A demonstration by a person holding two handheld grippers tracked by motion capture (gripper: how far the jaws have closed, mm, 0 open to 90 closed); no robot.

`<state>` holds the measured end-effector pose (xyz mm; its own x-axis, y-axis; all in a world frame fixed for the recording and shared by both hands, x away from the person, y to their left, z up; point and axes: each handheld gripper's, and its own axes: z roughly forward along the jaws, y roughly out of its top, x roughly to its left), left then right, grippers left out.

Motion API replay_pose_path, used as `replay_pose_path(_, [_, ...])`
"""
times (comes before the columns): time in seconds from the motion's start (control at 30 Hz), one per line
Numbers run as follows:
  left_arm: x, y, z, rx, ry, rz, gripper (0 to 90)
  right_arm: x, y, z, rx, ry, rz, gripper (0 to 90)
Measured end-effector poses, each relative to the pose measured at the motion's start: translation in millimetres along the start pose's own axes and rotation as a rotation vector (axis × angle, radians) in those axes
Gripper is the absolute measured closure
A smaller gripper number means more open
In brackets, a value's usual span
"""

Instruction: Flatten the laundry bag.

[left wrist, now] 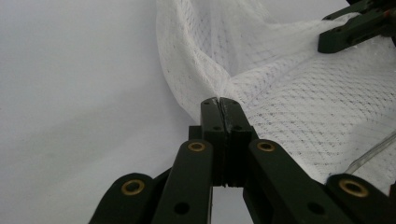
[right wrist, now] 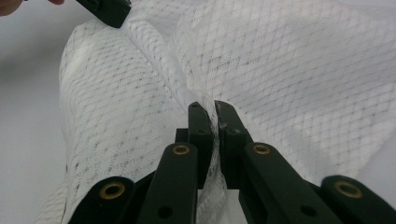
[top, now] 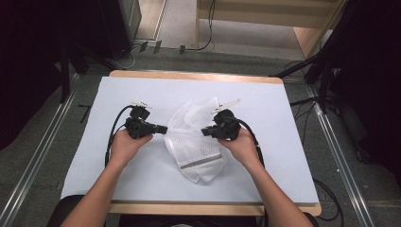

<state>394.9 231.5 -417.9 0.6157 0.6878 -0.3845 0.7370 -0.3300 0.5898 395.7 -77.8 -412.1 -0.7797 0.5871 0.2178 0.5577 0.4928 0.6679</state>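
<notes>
While the white mesh bag (top: 196,142) lay crumpled mid-table (top: 118,94), the left hand-held gripper (top: 163,128) was clamped on its left edge and the right hand-held gripper (top: 204,132) pinched a fold on its right side. Spreading it well probably called for drawing both apart evenly, keeping the mesh low and the pinch firm, so the thin netting neither slipped nor tore.
</notes>
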Motion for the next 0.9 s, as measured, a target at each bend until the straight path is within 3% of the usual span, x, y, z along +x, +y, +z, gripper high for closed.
replay_pose_path(0.07, [-0.4,-0.9,-1.8,-0.001,0.011,0.004,90.0,-0.3,-1.3,-3.8,-0.004,-0.004,0.009,87.5])
replay_pose_path(0.13, [1.0,-1.7,-5.6,-0.013,-0.006,-0.007,90.0,-4.2,-3.3,-6.2,-0.016,0.019,0.028,86.9])
replay_pose_path(0.2, [1.1,-2.5,-8.5,-0.007,0.017,0.006,90.0,-7.5,-5.3,-7.7,-0.022,0.028,0.05,86.3])
replay_pose_path(0.37, [10.5,-7.6,-19.4,-0.011,0.045,-0.026,90.0,-13.9,-11.1,-18.5,-0.024,-0.038,0.059,86.4])
replay_pose_path(0.53, [21.4,-13.8,-30.2,-0.003,0.059,-0.05,90.0,-27.9,-21.8,-27.5,-0.046,-0.064,0.105,83.4])
replay_pose_path(0.63, [26.7,-17.4,-29.2,0.004,0.055,-0.066,90.0,-33.5,-25.6,-23.4,-0.042,-0.074,0.123,79.9])
replay_pose_path(0.8, [33.6,-20.4,-23.2,0.019,0.052,-0.071,90.0,-37.1,-24.8,-6.7,-0.02,-0.097,0.108,72.1])
replay_pose_path(0.9, [34.7,-20.4,-21.9,0.004,0.047,-0.073,90.0,-40.6,-23.3,4.1,-0.021,-0.098,0.105,65.6])
